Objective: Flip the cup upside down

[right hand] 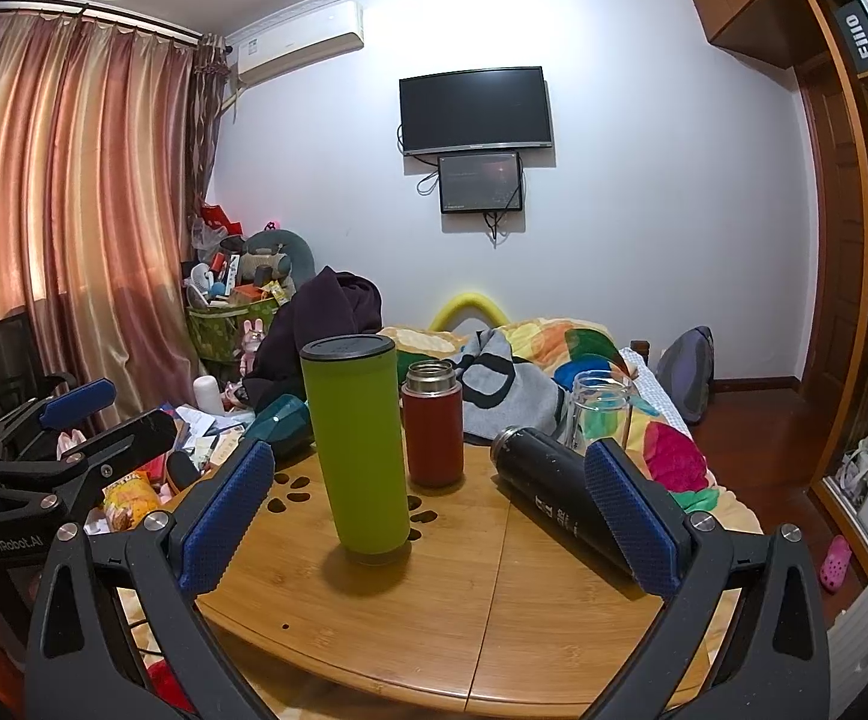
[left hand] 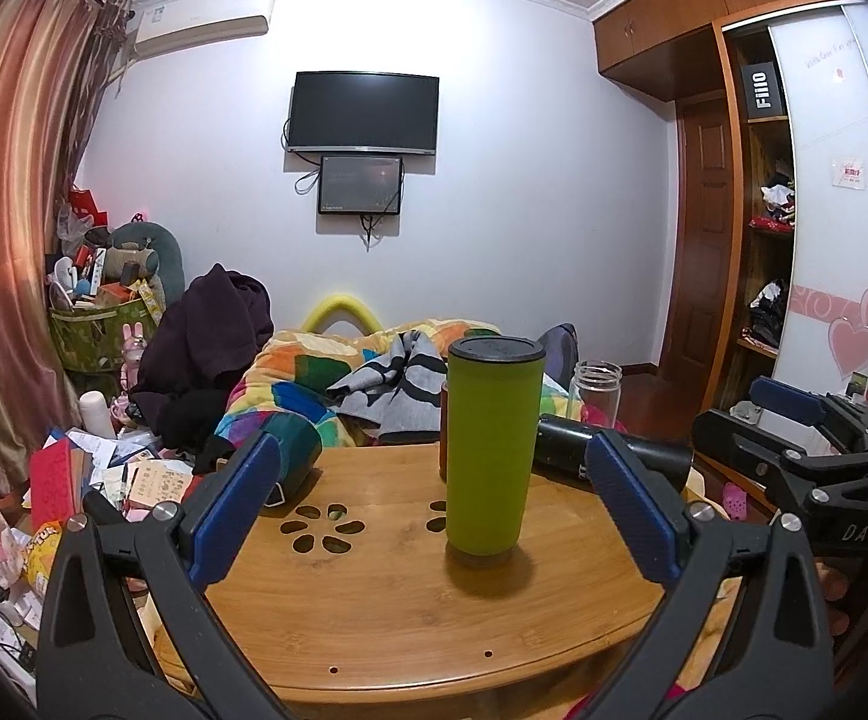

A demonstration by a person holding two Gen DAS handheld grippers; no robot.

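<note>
A tall green cup (left hand: 491, 450) with a dark disc on top stands on the round bamboo table (left hand: 422, 618). It also shows in the right wrist view (right hand: 359, 447), left of centre. My left gripper (left hand: 434, 504) is open and empty, its blue pads either side of the cup but nearer the camera, not touching. My right gripper (right hand: 428, 516) is open and empty, with the green cup between and beyond its fingers. The right gripper also shows at the right of the left wrist view (left hand: 794, 420).
A red flask (right hand: 433, 423) stands behind the green cup. A black bottle (right hand: 560, 501) lies on its side at the right. A clear glass jar (right hand: 602, 408) and a teal cup (right hand: 281, 423) sit at the table's far edges. A cluttered bed lies beyond.
</note>
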